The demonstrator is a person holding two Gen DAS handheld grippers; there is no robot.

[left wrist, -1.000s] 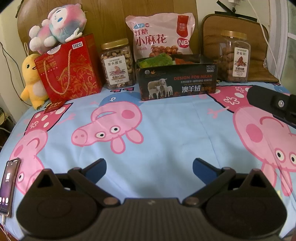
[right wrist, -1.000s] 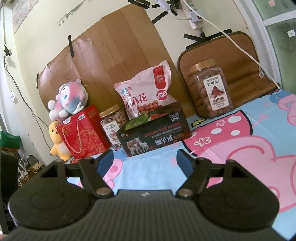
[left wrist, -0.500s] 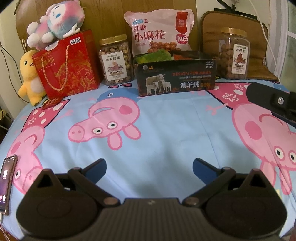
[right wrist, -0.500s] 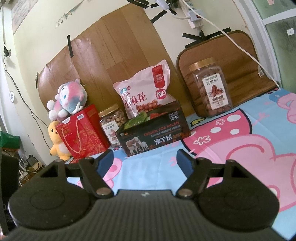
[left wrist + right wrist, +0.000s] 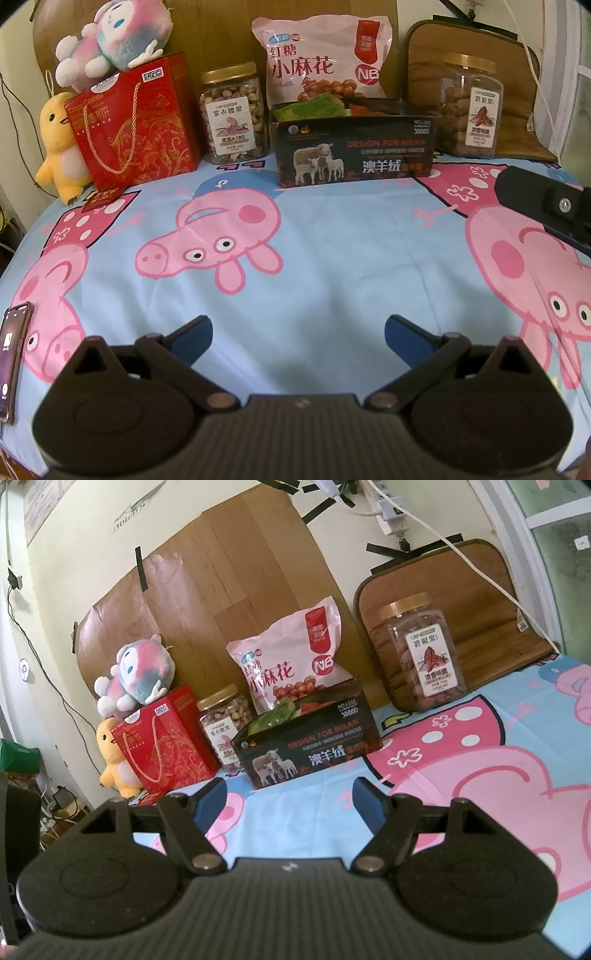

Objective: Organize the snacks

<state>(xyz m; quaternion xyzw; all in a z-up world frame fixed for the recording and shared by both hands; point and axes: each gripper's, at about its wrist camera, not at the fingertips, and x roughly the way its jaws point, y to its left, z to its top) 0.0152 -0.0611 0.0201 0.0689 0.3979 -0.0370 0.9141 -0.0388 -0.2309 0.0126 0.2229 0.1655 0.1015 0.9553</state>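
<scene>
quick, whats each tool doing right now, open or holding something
Left tool: open, nothing between its fingers, over the pig-print cloth.
Right tool: open, holding nothing, pointed toward the black box.

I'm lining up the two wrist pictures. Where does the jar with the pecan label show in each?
Left wrist view: the pecan jar stands far back at upper right, upright.
Right wrist view: the same jar stands right of centre, against the brown cushion.
Shared landmark: the dark box with sheep, left of the jar in both.
</scene>
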